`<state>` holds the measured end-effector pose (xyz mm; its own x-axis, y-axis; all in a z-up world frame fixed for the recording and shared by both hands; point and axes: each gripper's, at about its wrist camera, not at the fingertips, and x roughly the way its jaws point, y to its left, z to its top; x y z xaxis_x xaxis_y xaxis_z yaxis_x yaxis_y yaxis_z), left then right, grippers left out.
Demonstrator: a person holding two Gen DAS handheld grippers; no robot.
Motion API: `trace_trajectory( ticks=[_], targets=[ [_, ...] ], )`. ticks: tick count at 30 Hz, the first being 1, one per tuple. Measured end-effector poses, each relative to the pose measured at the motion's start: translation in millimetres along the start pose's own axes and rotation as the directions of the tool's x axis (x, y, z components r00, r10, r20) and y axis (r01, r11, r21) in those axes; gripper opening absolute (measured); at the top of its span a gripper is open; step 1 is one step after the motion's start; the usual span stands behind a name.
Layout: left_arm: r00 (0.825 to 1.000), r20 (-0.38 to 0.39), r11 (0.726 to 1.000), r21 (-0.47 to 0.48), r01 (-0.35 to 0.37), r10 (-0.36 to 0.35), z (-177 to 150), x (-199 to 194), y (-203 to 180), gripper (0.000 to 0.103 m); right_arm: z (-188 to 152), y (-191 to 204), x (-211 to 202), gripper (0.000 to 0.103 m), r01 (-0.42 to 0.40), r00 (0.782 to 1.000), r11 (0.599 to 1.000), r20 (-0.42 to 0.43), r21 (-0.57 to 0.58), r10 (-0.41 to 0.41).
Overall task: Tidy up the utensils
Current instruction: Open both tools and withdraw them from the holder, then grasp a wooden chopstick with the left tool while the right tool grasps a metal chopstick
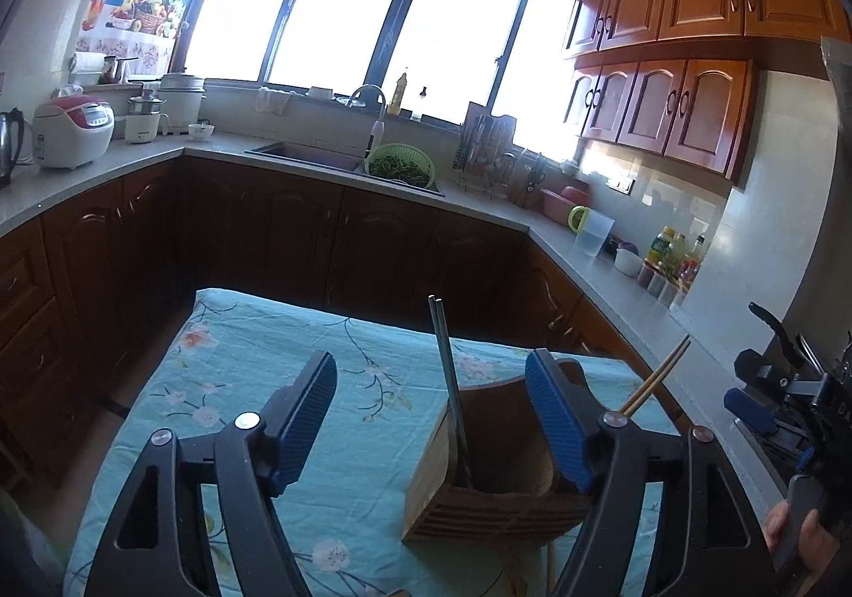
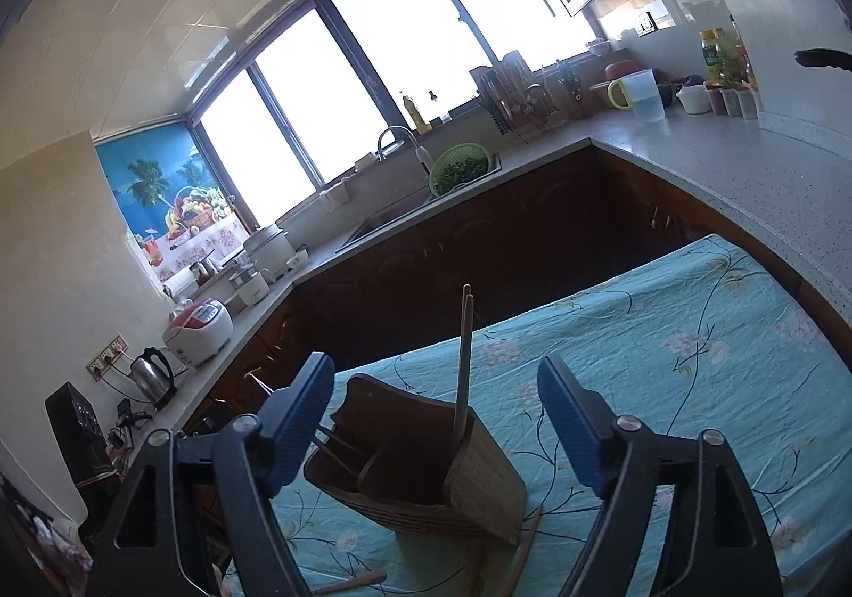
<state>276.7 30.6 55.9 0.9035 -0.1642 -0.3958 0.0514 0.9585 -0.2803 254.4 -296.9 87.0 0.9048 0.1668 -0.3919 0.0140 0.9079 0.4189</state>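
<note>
**Tall sticks in a light wooden caddy, easy to tip**

Both claws are held wide apart with nothing between the pads. The left gripper is hung over the table with its right pad in front of the wooden holder, and the right gripper is spread above that same holder, seen from the other side. Nothing is clamped by either one.

The holder is parked on the floral tablecloth. A dark pair of chopsticks is stood in one compartment, leaning a little, and a lighter bamboo pair is poked out at a slant behind the left gripper's right pad. In the right wrist view a wooden pair is seen standing up out of the near corner. Loose pieces are still left on the cloth by the base: a thin stick leaned against the holder's foot and a wooden handle lying flat at the bottom edge. What kind of utensil that handle belongs to can't be told.

What could go wrong, as a guess:

- The standing sticks could be clipped by a wide-open finger on the way down, and the holder could be levered over since it looks light and top-heavy.
- The cloth is loose and wrinkled, so it could be bunched or dragged when the flat pieces are pinched, and the holder would be shifted with it.
- The thin stick could be rolled away or only half caught, because it is lying so close to the holder's base.
</note>
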Motion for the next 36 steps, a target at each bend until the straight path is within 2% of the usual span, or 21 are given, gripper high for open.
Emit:
trace_trajectory(
  ticks=[2,12,21,29,36],
  targets=[
    [1.0,0.006,1.0,-0.001,0.006,-0.006,-8.9,-14.4,1.9,0.081,-6.1,0.4,-13.4,0.101,-0.007,1.0,1.0,0.024,0.003,0.007],
    [1.0,-0.004,1.0,0.028,0.014,-0.014,-51.2,-82.4,-2.3,0.087,-55.0,6.4,-74.4,0.101,0.044,0.999,0.996,0.031,-0.08,-0.042],
    [0.997,-0.077,0.998,0.059,0.033,-0.028,-75.2,-116.3,-13.1,0.087,-99.7,-2.2,-124.4,0.101,0.125,0.992,0.985,-0.003,-0.119,-0.126],
    [0.977,-0.211,0.998,0.044,0.039,-0.029,-112.6,-123.2,-12.8,0.087,-142.6,-28.4,-144.5,0.101,0.206,0.974,0.974,-0.071,-0.1,-0.213],
    [0.954,-0.301,0.999,0.041,0.017,-0.004,-115.4,-107.0,-19.7,0.087,-162.3,-45.3,-141.1,0.101,0.223,0.963,0.97,-0.132,-0.099,-0.235]
  ],
)
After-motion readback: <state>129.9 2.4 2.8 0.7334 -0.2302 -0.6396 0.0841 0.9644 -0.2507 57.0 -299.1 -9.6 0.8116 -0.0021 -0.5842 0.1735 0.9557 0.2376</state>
